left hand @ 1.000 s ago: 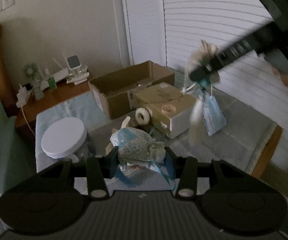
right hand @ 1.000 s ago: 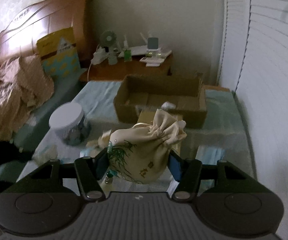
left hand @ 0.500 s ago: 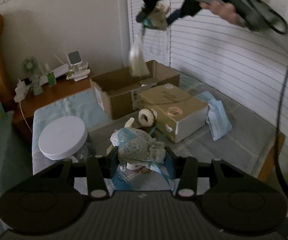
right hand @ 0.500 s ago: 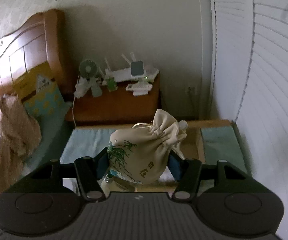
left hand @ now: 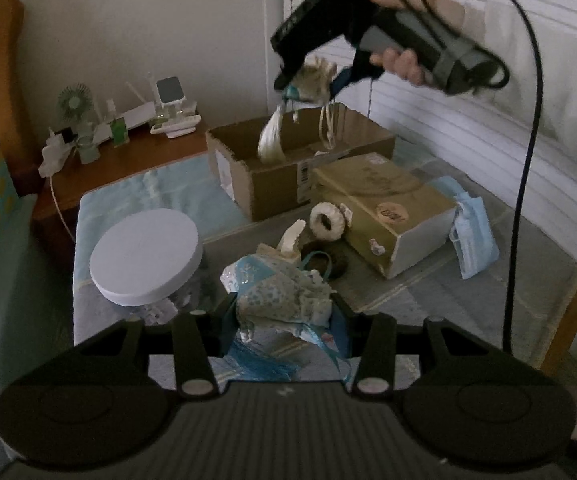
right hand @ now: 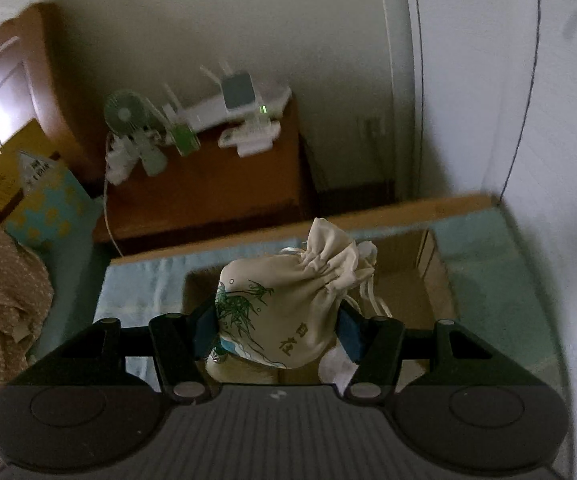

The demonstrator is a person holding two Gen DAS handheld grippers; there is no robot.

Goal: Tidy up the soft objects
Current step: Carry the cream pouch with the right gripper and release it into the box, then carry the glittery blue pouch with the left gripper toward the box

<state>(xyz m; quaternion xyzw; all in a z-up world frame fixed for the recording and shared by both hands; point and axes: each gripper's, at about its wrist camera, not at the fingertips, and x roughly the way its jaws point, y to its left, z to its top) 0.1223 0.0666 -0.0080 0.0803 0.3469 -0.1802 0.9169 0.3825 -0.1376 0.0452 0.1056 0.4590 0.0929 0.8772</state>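
Right wrist view showed the right tool (right hand: 278,330) clamped on a cream drawstring pouch (right hand: 288,304) printed with green bamboo, its blue pads (right hand: 204,328) pressed into the belly of the bag from both sides. The pouch's gathered neck stood forward of the tool and its cords trailed off to the right. Directly below and ahead of the tool lay the open cardboard box (right hand: 428,256), so the pouch hung over the box's mouth.

From the left wrist view the same pouch (left hand: 312,80) dangled under the right tool (left hand: 308,84), with its tassel and cords hanging toward the cardboard box (left hand: 276,184). The left tool (left hand: 284,316) was closed on a blue patterned fabric bundle (left hand: 284,296), held just above the surface (left hand: 468,288). Ahead of it lay a white scrunchie (left hand: 326,220), a tan closed carton (left hand: 380,204) and, to the right, blue face masks (left hand: 472,236); a white-lidded jar (left hand: 146,256) stood to its left.

Both items looked light and limp, so they would probably sag and fold instead of keeping shape. The pouch's cloth dented under the pads, which suggested a soft filling. A grip across the fullest part seemed safest, since a cord or frill could slide free. Neither seemed fragile, so a short drop into the box should do no harm.
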